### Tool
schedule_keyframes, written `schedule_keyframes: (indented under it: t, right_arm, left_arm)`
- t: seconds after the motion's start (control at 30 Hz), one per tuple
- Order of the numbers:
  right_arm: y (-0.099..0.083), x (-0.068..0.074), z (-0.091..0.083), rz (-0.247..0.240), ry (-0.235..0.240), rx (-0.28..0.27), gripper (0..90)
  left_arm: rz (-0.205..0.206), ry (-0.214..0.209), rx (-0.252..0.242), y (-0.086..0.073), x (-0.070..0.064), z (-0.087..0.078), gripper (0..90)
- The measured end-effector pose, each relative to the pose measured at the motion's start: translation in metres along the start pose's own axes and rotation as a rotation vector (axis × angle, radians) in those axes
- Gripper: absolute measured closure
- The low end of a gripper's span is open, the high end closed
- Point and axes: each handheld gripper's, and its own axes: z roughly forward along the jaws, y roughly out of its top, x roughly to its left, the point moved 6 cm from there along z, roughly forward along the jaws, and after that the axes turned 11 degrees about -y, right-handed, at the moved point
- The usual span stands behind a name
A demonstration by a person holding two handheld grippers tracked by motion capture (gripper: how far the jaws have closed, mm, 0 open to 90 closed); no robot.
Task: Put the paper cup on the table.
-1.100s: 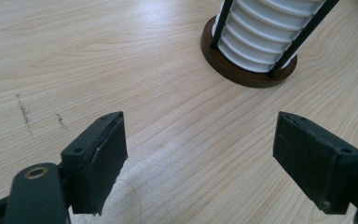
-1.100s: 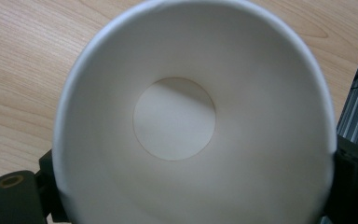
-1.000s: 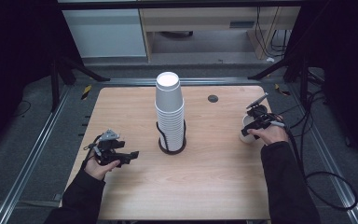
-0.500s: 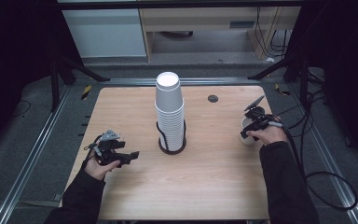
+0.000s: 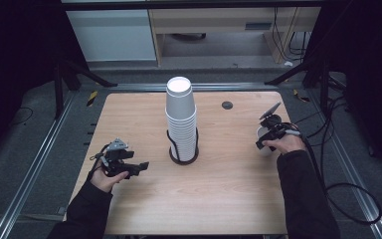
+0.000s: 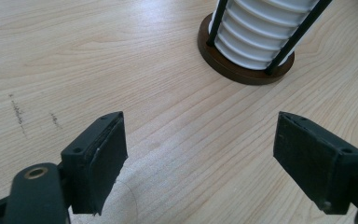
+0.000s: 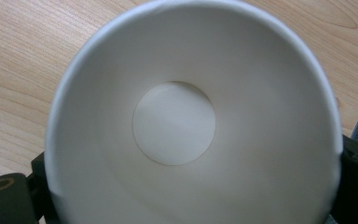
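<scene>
A tall stack of white paper cups (image 5: 181,117) stands upside down in a dark wire holder (image 5: 183,152) at the table's middle; its ribbed foot and brown base (image 6: 247,70) lie ahead of the left jaws. My left gripper (image 5: 138,166) rests low at the front left, open, with bare wood between its pads (image 6: 100,158). At the right edge my right gripper (image 5: 262,141) is shut on a single white cup (image 5: 262,135). That cup (image 7: 191,126) faces the right gripper view mouth-on, its round bottom visible inside.
A small black round grommet (image 5: 227,105) sits in the wooden table (image 5: 219,194) behind the stack. Cables (image 5: 338,184) trail off the right side over the grey floor. Metal rails frame the table; a cabinet stands beyond.
The right hand with its cup has shifted slightly lower and toward the table's right edge. The left gripper and the stack have not moved.
</scene>
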Motion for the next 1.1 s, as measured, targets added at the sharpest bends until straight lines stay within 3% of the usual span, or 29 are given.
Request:
schedule_keyframes:
  t: [0.37, 0.53, 0.67, 0.9, 1.1]
  right_arm:
    - [-0.001, 0.003, 0.001, -0.007, 0.036, -0.021, 2.4]
    - [0.000, 0.000, -0.001, 0.013, 0.024, -0.035, 0.5]
    - [0.001, 0.001, -0.007, 0.018, 0.039, -0.052, 0.5]
    - [0.004, -0.001, -0.015, 0.018, 0.022, -0.083, 0.5]
    - [0.007, -0.003, -0.032, 0.044, 0.008, -0.142, 0.5]
  left_arm:
    - [0.000, -0.002, 0.002, 0.000, 0.000, 0.001, 16.5]
    - [0.003, -0.003, 0.004, -0.001, 0.000, 0.001, 16.5]
    - [0.004, -0.004, 0.006, -0.001, 0.000, 0.001, 16.5]
    - [0.009, -0.005, 0.008, -0.001, -0.001, 0.001, 16.4]
    - [0.010, -0.007, 0.007, -0.001, -0.001, 0.001, 16.4]
